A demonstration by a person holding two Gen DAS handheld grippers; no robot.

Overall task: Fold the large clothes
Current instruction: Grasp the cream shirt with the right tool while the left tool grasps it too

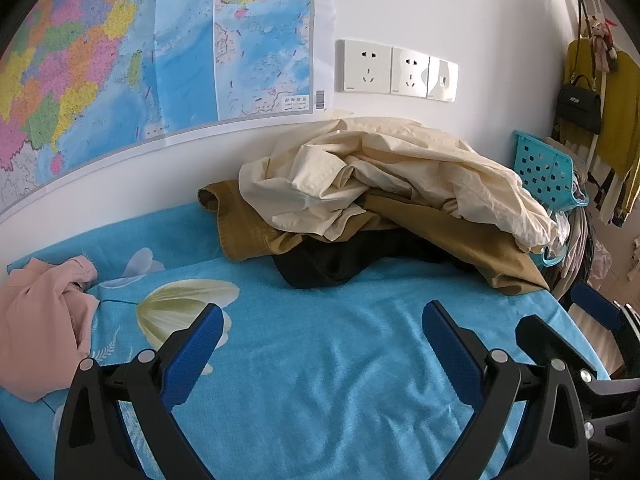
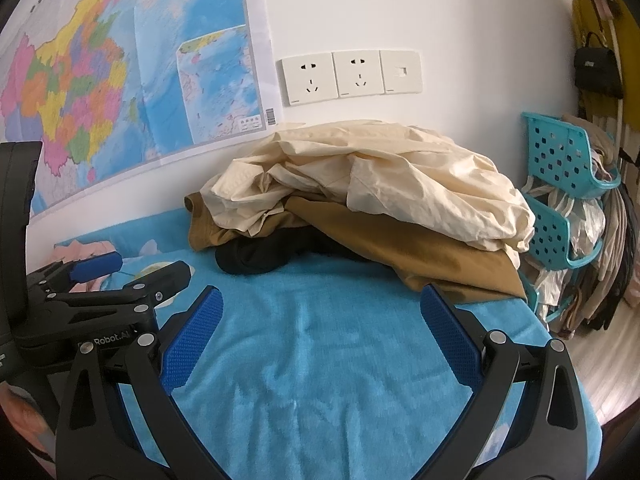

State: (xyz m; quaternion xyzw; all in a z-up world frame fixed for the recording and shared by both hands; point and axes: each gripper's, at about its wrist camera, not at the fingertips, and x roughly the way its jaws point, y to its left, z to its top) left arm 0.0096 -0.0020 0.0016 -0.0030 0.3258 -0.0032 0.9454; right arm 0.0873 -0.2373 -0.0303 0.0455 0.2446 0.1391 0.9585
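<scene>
Both of your grippers are held over the bed [image 1: 320, 380] with their fingers spread wide and nothing between them: the left gripper [image 1: 322, 340] and the right gripper [image 2: 322, 328] each frame bare blue sheet. The clothes you have to fold sit in a heap at the centre of both frames, against the wall: a cream garment [image 1: 392, 172] crumpled on top, a mustard-brown garment [image 1: 472, 248] beneath it, and a black garment [image 1: 320, 264] poking out at the front. Expect all of it to be light, limp and quick to sag, so it will not hold a shape once lifted. The cream piece looks thin and creased; I would take it first, by a free edge or corner at the upper left of the heap, not the bunched middle. The left wrist view alone shows a pink garment [image 1: 44, 320] clearly at the lower left. The right wrist view shows the blue basket [image 2: 568, 156] rack and its hanging clothes more fully.
</scene>
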